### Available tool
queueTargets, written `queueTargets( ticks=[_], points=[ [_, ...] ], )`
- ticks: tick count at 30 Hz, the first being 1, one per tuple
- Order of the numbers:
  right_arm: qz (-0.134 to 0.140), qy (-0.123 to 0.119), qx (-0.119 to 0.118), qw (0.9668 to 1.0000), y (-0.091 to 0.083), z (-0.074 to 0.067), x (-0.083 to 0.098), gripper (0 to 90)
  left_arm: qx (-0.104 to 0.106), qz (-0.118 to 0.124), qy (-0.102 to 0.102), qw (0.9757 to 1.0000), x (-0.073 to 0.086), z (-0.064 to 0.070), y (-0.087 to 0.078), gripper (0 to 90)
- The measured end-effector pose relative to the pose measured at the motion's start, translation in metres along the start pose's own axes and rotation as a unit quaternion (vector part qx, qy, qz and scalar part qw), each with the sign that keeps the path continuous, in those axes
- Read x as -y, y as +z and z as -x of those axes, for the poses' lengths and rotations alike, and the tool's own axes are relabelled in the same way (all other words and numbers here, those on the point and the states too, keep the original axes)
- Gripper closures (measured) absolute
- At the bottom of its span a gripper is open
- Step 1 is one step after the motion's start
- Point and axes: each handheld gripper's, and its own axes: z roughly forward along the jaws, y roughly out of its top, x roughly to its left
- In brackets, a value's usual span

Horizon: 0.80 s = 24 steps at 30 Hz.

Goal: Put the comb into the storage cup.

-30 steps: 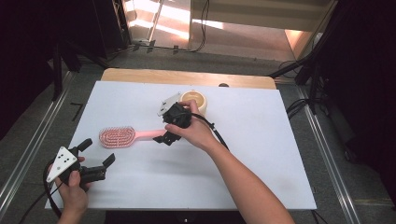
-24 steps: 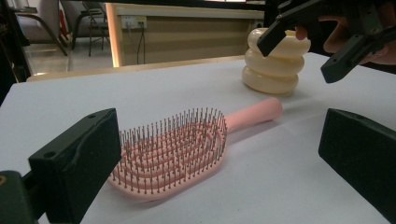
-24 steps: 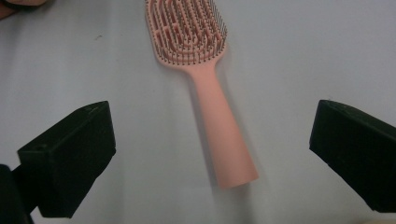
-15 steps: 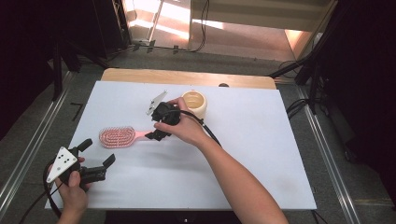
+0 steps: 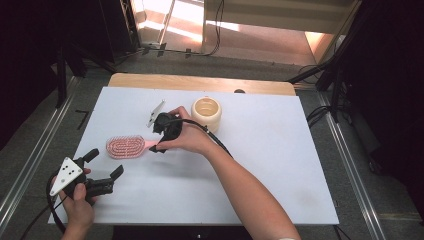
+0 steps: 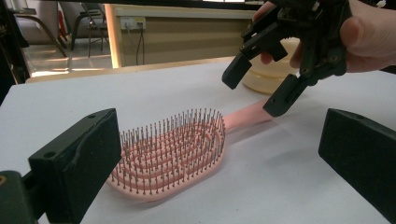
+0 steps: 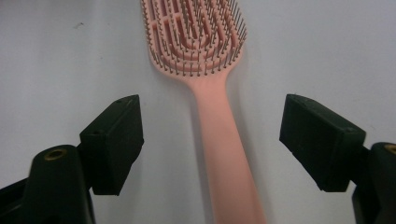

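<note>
The pink hairbrush (image 5: pixel 126 146) lay bristles-up on the white bench (image 5: pixel 280 165), left of centre in the high view, its handle pointing right toward the right claw (image 5: pixel 159 143). That claw had just been closing, yet in the right gripper view its jaws stood apart on either side of the handle (image 7: pixel 223 144), with bare bench showing between each pad and the plastic; nothing was gripped.

The risk, as I judged it, lay in the handle being thin and flat against the bench. Jaws closing too high could skate over it, or one pad could land first and spin the brush away. A grip far from the bristled head might let that end droop.

The left claw (image 5: pixel 102 166), at the lower left, stood wide and empty, near the brush head. The cream jar (image 5: pixel 206 113) sat just behind the right hand, where a careless lift could knock it.
</note>
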Motion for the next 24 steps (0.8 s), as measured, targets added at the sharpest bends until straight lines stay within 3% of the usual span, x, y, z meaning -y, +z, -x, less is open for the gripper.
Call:
queueTargets(
  ticks=[12, 22, 24],
  points=[
    [-0.021, -0.007, -0.011, 0.9997, 0.018, 0.005, -0.005, 33.8, -0.001, 0.001, -0.001, 1.0000, 0.000, 0.000, 0.000, 0.0],
    [-0.046, -0.008, -0.021, 0.9987, 0.027, 0.007, -0.008, 52.4, -0.002, 0.004, -0.001, 1.0000, 0.000, 0.000, -0.001, 0.0],
    [-0.052, -0.016, -0.013, 0.9985, 0.028, 0.007, -0.009, 53.7, -0.003, 0.005, -0.002, 1.0000, 0.000, 0.000, -0.001, 0.0]
  ],
)
